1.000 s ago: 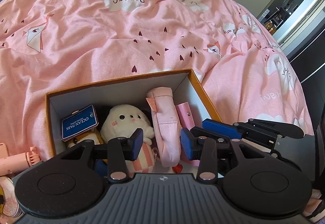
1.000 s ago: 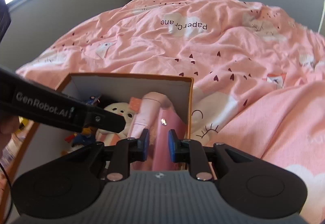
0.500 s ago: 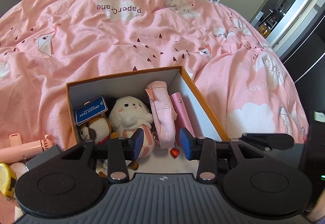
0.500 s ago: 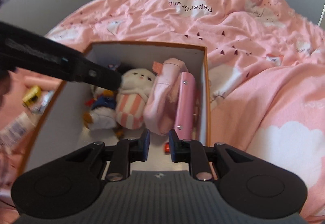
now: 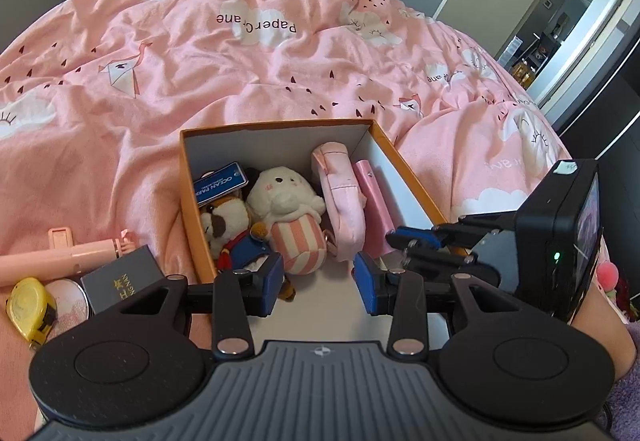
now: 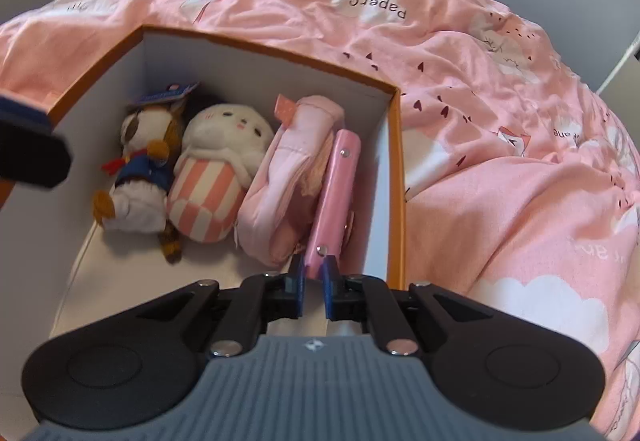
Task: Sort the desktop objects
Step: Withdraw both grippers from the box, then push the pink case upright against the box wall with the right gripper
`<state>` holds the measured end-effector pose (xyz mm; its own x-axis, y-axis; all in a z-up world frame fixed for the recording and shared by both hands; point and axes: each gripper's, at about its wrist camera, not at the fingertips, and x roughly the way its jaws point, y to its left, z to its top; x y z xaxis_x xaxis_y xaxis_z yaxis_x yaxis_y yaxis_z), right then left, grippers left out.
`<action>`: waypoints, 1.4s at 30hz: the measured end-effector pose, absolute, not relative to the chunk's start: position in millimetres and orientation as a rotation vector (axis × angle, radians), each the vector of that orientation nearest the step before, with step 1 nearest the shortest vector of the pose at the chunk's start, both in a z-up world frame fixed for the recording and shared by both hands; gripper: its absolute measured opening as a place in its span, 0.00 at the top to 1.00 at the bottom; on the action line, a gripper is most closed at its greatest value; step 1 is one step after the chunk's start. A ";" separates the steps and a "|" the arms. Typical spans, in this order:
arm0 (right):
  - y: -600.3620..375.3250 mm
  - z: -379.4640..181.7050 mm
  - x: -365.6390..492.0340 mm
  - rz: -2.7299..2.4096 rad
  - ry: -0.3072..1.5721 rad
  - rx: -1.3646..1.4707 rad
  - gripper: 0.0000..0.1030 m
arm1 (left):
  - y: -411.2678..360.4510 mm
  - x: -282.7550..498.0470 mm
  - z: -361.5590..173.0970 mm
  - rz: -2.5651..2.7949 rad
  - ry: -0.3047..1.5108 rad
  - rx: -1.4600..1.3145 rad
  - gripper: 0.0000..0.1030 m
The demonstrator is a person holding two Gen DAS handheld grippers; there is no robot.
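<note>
Close up, an orange-rimmed cardboard box [image 6: 394, 177] sits on a bed under a pink quilt [image 5: 248, 81]. Inside, from left to right, lie a brown-and-white plush dog [image 6: 138, 177], a white plush in a striped cup [image 6: 212, 177], a soft pink pouch [image 6: 288, 177] and a slim pink case [image 6: 334, 193] standing on edge against the right wall. The right claw [image 6: 314, 275] is narrow, pinching the near end of the pink case. The left claw [image 5: 318, 283] hangs half open and empty over the box's near floor. Left of the box lie a pink stick [image 5: 60, 251], a black booklet [image 5: 120, 279] and a yellow tape measure [image 5: 30, 307].
</note>
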<state>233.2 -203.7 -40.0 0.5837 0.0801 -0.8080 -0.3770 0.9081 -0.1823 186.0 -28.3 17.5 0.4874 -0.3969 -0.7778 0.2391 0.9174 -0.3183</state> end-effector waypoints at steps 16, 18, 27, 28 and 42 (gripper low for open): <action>-196.7 -39.8 268.2 0.296 0.930 -0.353 0.85 | -6.8 181.2 12.7 -0.374 0.973 -0.241 0.57; -190.6 -43.5 270.8 0.292 0.931 -0.401 0.84 | -4.9 180.5 12.7 -0.375 0.972 -0.243 0.57; -196.2 -38.9 282.6 0.297 0.966 -0.263 0.83 | 7.3 179.7 11.6 -0.368 0.960 -0.277 0.57; -199.3 -36.9 283.2 0.308 0.970 -0.212 0.83 | 7.8 179.9 11.0 -0.369 0.961 -0.279 0.57; -199.5 -29.3 278.6 0.149 0.913 -0.186 0.87 | 9.8 178.3 11.2 -0.371 0.960 -0.288 0.57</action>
